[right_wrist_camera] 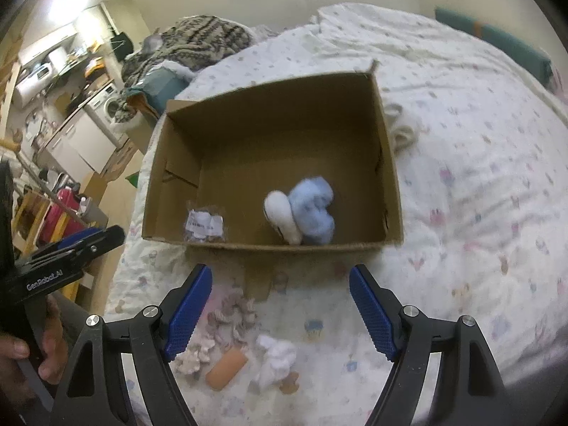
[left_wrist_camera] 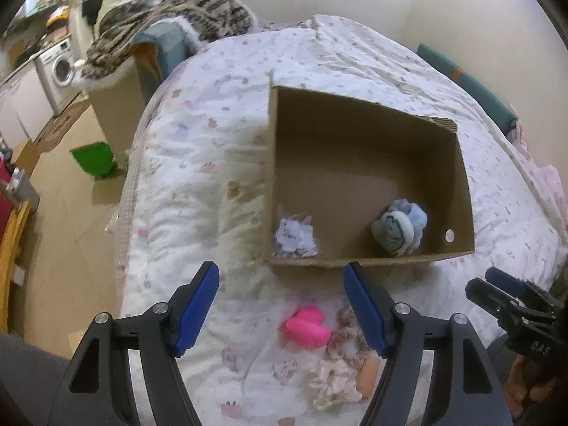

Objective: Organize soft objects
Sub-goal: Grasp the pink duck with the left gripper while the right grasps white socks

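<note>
An open cardboard box [left_wrist_camera: 355, 131] [right_wrist_camera: 269, 127] stands on the bed. Inside lie a blue and white plush bundle [left_wrist_camera: 401, 229] [right_wrist_camera: 309, 213] and a small plastic packet [left_wrist_camera: 294, 236] [right_wrist_camera: 204, 225]. On the quilt in front of the box are a pink soft piece [left_wrist_camera: 307, 328], two scrunchies [left_wrist_camera: 332, 385] [right_wrist_camera: 232, 314], an orange roll [left_wrist_camera: 369, 376] [right_wrist_camera: 227, 369] and a white fluffy wad [right_wrist_camera: 275, 358]. My left gripper [left_wrist_camera: 280, 275] hovers open above the pink piece. Over the loose items my right gripper [right_wrist_camera: 280, 271] is open, nothing between its fingers.
The bed carries a white patterned quilt [left_wrist_camera: 198, 163] [right_wrist_camera: 479, 177], and a striped blanket [left_wrist_camera: 184, 3] is heaped at its far end. A cream loop [right_wrist_camera: 403, 126] lies right of the box. Left of the bed are floor, a green bin [left_wrist_camera: 94, 159] and a washing machine [left_wrist_camera: 60, 67].
</note>
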`<act>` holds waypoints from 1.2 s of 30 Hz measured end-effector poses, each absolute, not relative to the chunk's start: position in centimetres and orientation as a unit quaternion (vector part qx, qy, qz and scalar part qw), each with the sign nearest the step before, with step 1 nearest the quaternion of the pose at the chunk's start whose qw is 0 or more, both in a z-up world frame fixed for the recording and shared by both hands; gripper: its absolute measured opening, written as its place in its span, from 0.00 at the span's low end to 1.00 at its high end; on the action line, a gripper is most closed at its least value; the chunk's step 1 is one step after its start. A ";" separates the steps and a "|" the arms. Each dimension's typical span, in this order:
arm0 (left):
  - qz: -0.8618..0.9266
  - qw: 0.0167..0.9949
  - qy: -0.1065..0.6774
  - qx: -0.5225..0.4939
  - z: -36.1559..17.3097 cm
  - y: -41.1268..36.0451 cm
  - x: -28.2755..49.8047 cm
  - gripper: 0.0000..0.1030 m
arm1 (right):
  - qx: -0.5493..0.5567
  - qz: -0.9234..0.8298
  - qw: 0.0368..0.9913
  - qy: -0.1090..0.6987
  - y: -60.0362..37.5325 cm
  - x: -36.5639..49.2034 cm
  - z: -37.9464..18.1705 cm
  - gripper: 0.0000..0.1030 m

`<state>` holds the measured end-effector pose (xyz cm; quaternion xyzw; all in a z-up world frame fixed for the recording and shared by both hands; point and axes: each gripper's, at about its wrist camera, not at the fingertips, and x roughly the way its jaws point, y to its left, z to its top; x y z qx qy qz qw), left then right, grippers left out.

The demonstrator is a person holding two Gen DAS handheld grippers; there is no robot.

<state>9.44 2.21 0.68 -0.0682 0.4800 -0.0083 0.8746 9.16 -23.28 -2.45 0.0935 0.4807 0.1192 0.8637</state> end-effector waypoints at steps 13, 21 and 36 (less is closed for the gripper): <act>0.020 0.836 0.536 -0.112 -2.4 3.6 9.0 0.68 | 0.176 0.134 0.749 0.624 -23.1 9.4 -9.5 0.82; 0.009 0.813 0.573 -0.104 -4.4 2.5 9.4 0.68 | 0.113 0.140 0.719 0.671 -20.0 10.0 -12.7 0.54; -0.043 0.762 0.639 -0.097 -9.2 -0.9 11.4 0.68 | 0.131 0.133 0.759 0.623 -21.4 10.1 -10.5 0.29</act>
